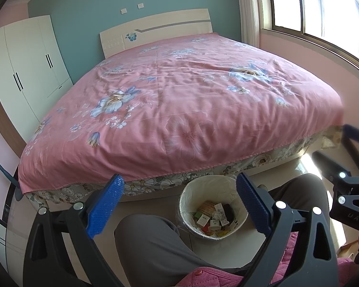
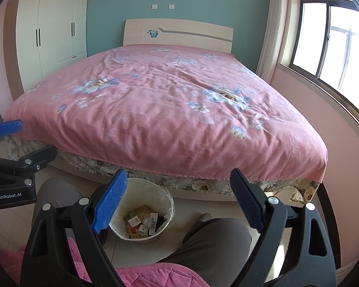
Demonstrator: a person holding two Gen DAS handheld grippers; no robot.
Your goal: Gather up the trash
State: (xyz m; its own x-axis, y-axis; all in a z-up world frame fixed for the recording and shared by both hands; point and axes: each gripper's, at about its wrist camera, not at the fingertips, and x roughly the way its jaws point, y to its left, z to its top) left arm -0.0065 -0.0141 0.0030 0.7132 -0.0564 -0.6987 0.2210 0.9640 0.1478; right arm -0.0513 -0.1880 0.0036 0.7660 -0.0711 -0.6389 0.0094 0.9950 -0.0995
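Floor bin below right tool

I am looking into a home bedroom: a double bed under a pink flowered cover fills the centre, its pale headboard at 12 o'clock, a white wardrobe at 10 o'clock, a curtained window at 2 o'clock, a lined bin at 6 o'clock.
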